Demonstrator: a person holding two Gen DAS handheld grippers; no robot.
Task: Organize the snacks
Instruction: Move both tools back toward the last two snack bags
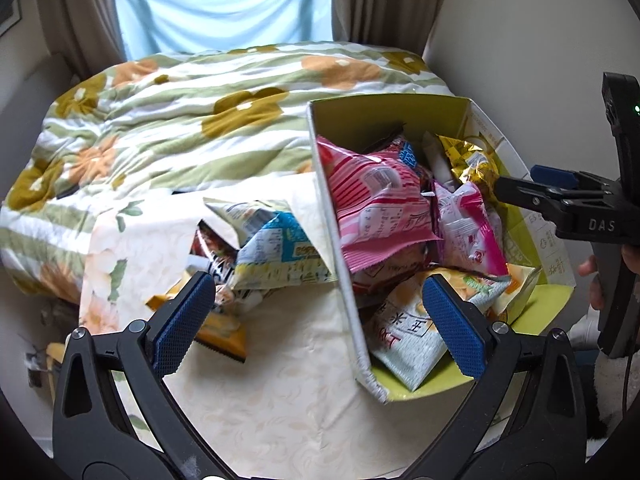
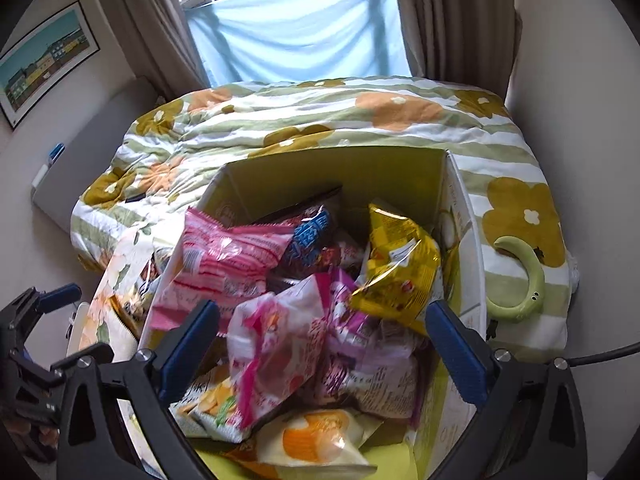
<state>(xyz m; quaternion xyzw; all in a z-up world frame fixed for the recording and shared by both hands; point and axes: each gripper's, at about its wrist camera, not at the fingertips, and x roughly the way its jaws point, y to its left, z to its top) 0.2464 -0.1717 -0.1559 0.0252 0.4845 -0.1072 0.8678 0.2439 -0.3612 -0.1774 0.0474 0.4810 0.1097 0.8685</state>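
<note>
A cardboard box (image 1: 340, 216) with a yellow-green inside stands on a cream floral cloth (image 1: 280, 380) and holds several snack packets: a pink striped one (image 1: 376, 200), a gold one (image 1: 468, 156), a pink-white one (image 1: 468, 228). A few more packets (image 1: 272, 248) lie on the cloth left of the box. My left gripper (image 1: 320, 320) is open and empty, straddling the box's left wall. My right gripper (image 2: 324, 352) is open and empty above the box's packets (image 2: 280, 340); it shows in the left wrist view (image 1: 560, 200) at the box's right side.
A bed with a green-striped flowered quilt (image 1: 180, 120) lies behind the box. A green crescent-shaped thing (image 2: 528, 280) rests on the quilt right of the box. Curtains and a window with a light-blue sheet (image 2: 300, 28) are at the back; walls on both sides.
</note>
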